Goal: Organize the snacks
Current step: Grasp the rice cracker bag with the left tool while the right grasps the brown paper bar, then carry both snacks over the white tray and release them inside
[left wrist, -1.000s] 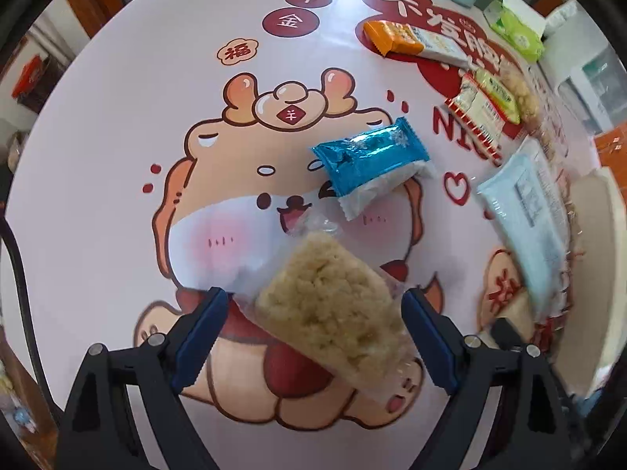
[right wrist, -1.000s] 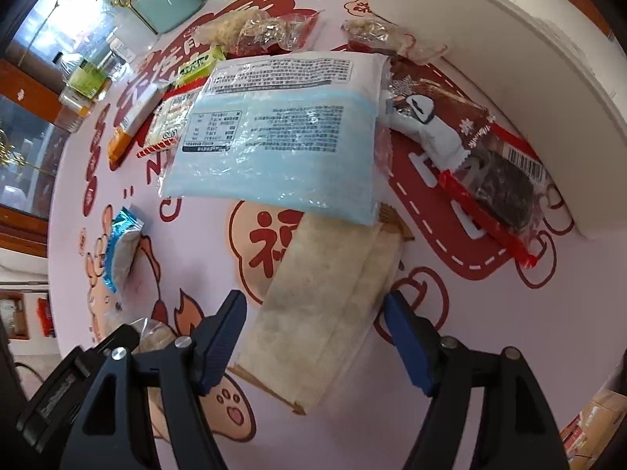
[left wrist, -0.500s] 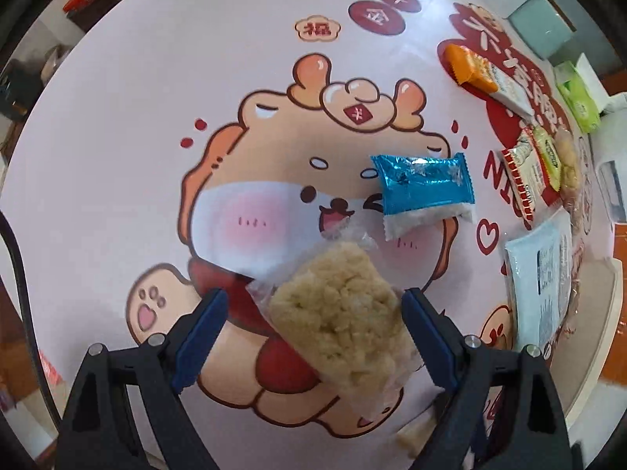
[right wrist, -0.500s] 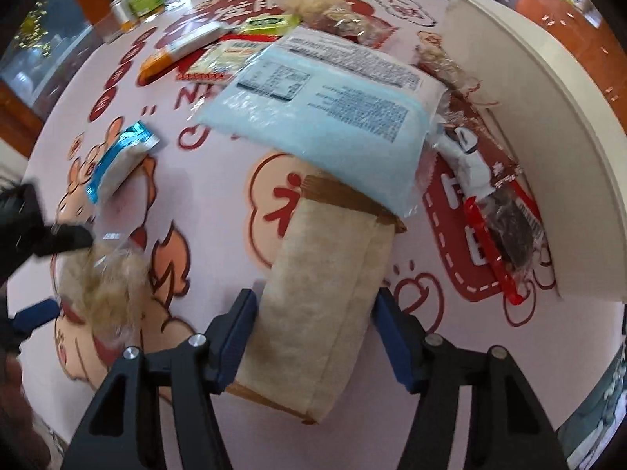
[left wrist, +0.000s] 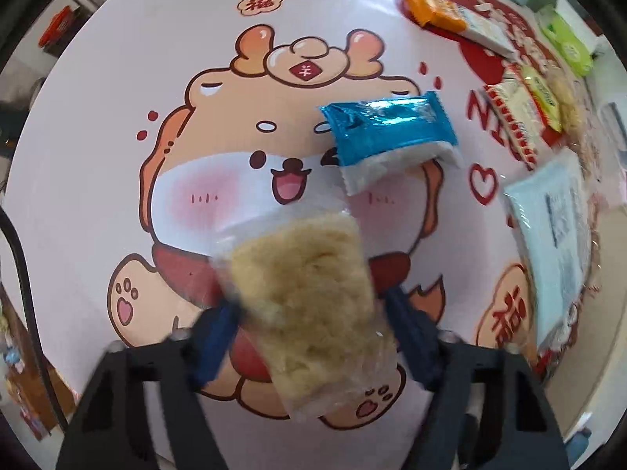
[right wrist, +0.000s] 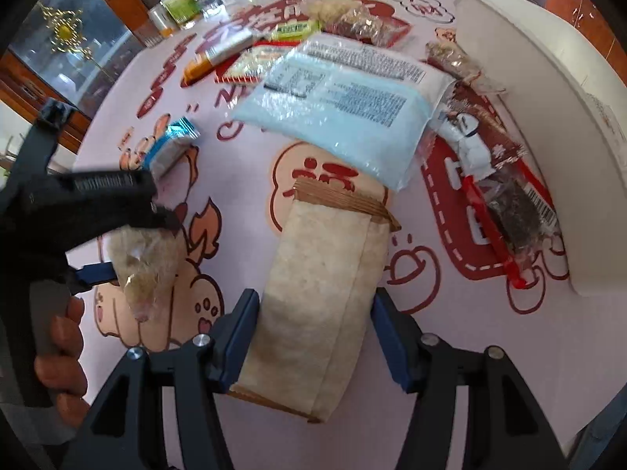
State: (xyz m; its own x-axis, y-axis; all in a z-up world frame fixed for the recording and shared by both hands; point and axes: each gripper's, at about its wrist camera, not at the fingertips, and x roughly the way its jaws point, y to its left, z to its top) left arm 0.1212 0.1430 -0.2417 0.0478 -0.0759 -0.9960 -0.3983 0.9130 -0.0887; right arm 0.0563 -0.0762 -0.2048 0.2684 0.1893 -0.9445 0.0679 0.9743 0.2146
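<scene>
The bench (left wrist: pixel 98 125) has a big cartoon cloth, and a white tray (right wrist: pixel 548 117) stands at its far side. Near the tray lies a big pale blue pack (right wrist: pixel 345 109). The right tool (right wrist: pixel 313 337) pinches a long tan snack pack (right wrist: pixel 325 282) on both sides. The left tool (left wrist: pixel 313 337) is closing on a clear bag with a crumbly rice cake (left wrist: pixel 309 293); the bag looks lifted off the bench. This looks like the pick-up step. Next, I think, both snacks must be carried to the tray without slipping.
</scene>
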